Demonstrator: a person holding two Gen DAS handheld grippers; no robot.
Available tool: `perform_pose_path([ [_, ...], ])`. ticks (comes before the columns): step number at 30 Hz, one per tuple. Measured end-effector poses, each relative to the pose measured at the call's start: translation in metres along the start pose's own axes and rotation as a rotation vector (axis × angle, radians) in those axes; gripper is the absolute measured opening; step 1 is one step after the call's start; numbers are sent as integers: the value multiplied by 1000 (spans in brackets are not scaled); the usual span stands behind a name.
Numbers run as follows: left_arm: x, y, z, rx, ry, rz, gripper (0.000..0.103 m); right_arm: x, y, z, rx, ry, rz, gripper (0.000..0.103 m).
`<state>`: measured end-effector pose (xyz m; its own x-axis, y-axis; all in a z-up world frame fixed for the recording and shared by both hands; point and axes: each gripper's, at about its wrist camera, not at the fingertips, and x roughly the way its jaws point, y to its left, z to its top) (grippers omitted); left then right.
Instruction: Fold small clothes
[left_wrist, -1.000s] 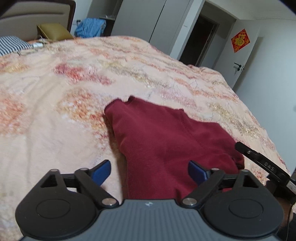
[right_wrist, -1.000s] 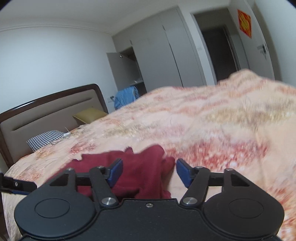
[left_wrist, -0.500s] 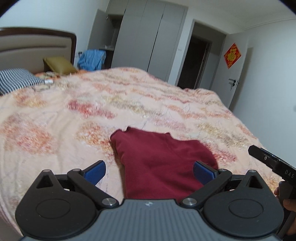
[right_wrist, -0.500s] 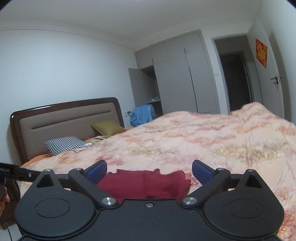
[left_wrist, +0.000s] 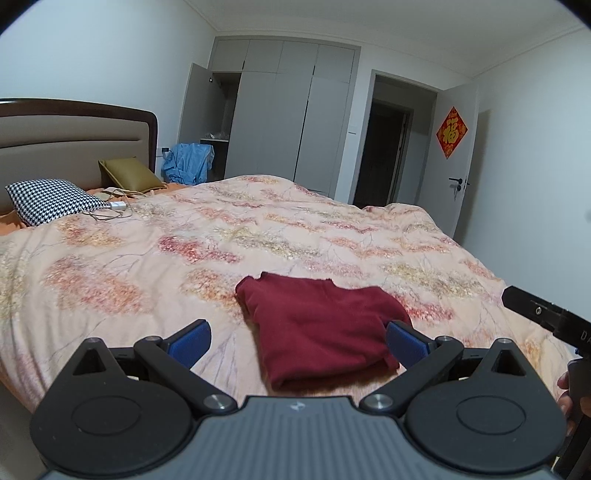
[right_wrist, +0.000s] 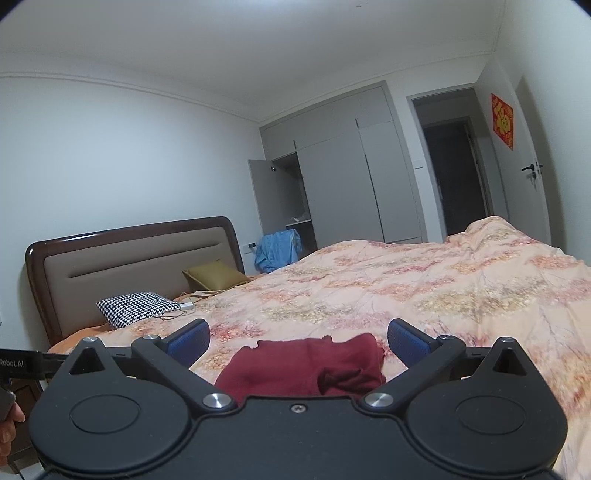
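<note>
A dark red garment (left_wrist: 317, 325) lies folded into a compact rectangle on the floral bedspread (left_wrist: 258, 236), near the bed's front edge. It also shows in the right wrist view (right_wrist: 306, 363), low between the fingers. My left gripper (left_wrist: 298, 341) is open and empty, held back from and above the garment. My right gripper (right_wrist: 298, 341) is open and empty too, also back from the garment. Part of the right gripper's body shows at the right edge of the left wrist view (left_wrist: 546, 317).
A checked pillow (left_wrist: 51, 201), an olive cushion (left_wrist: 129, 177) and a charger cable (left_wrist: 114, 208) lie by the headboard (right_wrist: 140, 254). Blue clothing (left_wrist: 190, 162) hangs by the open wardrobe (left_wrist: 280, 118). A doorway (left_wrist: 388, 147) is at the far right.
Both grippers have pulled back and up from the red garment, which now lies folded and free on the bed. The right gripper's jaws have opened wider.
</note>
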<state>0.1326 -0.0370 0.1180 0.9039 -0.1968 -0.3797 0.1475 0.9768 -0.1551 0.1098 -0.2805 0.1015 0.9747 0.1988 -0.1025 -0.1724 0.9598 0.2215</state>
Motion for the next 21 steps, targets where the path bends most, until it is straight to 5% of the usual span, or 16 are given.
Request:
perform_pose_path([
  [16, -37, -4, -72, 55, 26, 39, 103, -44, 34, -67, -43, 17, -85, 102],
  [21, -32, 9, -92, -2, 48, 37, 103, -42, 42, -88, -88, 33, -117, 102],
])
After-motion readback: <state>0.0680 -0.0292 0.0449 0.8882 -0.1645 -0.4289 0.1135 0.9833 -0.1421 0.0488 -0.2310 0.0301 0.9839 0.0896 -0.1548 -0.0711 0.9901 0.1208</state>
